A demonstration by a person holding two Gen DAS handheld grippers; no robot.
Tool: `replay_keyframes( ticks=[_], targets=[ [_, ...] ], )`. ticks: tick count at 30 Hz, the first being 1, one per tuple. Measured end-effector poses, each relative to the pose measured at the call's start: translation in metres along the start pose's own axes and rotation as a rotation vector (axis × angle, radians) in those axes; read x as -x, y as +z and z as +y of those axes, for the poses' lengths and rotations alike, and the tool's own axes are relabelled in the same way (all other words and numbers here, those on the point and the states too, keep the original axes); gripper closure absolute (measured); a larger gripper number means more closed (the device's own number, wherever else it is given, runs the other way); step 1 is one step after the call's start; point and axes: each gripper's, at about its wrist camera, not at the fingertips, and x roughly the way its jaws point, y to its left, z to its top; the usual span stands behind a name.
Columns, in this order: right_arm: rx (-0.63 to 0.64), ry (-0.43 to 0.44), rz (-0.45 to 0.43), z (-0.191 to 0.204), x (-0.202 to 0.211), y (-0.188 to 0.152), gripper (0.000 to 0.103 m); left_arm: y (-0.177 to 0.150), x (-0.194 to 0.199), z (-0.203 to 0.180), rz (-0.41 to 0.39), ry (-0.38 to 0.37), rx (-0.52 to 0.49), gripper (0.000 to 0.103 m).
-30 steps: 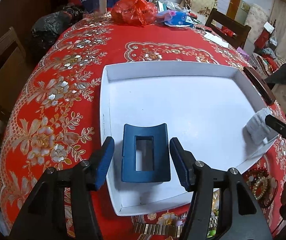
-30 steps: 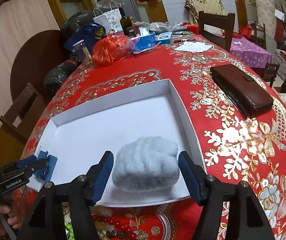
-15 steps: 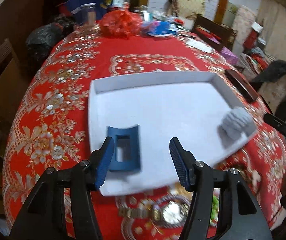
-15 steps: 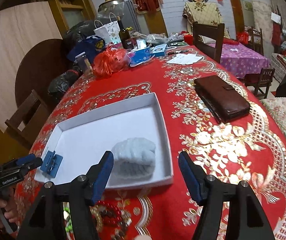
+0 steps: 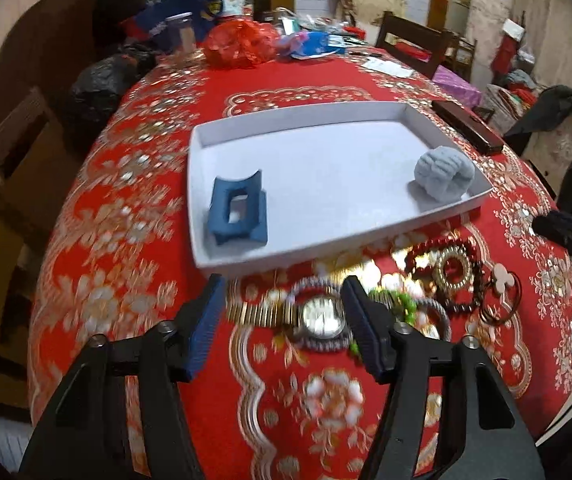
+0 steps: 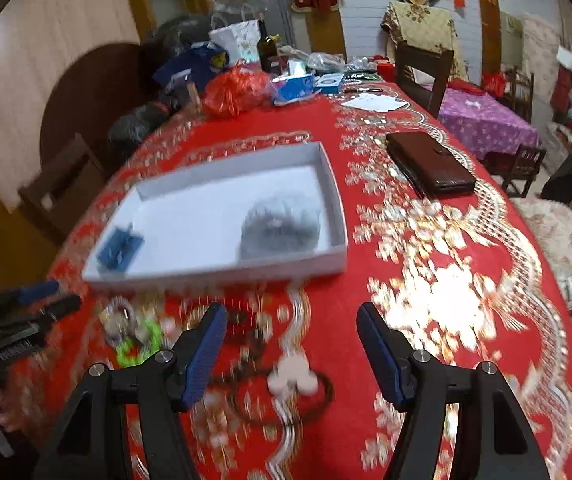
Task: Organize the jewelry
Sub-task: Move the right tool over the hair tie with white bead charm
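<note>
Beyond the left gripper (image 5: 282,330), watch (image 5: 319,318) and bracelets (image 5: 451,276) crowd the cloth before the white tray (image 5: 246,258); bare cloth lies rightward of the right gripper (image 6: 291,346).

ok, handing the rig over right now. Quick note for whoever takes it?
Left gripper: jaws open, empty, above the wristwatch.
Right gripper: jaws open, empty, above the jewelry pile.
Done: blue hair claw clip and light blue fuzzy scrunchie lie in the white tray.
Left: watch, green bead bracelet, dark red bead bracelet, gold coil ring and white-charm hair tie on the tablecloth in front of the tray.
</note>
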Motion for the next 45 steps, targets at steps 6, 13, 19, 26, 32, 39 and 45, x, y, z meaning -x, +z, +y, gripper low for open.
replay_keyframes(
  ticks=[6, 13, 19, 26, 32, 39, 45],
  targets=[
    [0.051, -0.048, -0.022, 0.007, 0.004, -0.009, 0.038, -0.017, 0.011, -0.010, -0.015, 0.013, 0.011, 0.035],
    [-0.027, -0.076, 0.038, -0.020, -0.017, -0.012, 0.038, -0.018, 0.004, -0.011, 0.012, -0.005, 0.016, 0.035],
    [-0.020, -0.090, 0.060, -0.027, -0.022, -0.017, 0.038, -0.020, -0.005, -0.006, 0.043, 0.008, 0.034, 0.035],
    [-0.032, -0.024, 0.085, -0.037, -0.020, -0.028, 0.038, -0.020, -0.009, -0.002, 0.057, 0.020, 0.042, 0.035],
    [0.075, 0.027, 0.145, -0.027, -0.031, -0.046, 0.038, -0.018, -0.011, 0.013, 0.072, 0.017, 0.106, 0.035],
    [0.132, 0.070, 0.107, -0.014, -0.042, -0.041, 0.038, -0.020, -0.015, 0.015, 0.096, 0.010, 0.118, 0.035],
    [0.223, 0.049, 0.125, -0.002, -0.052, -0.044, 0.039, -0.022, -0.019, 0.016, 0.115, 0.008, 0.123, 0.035]
  ],
)
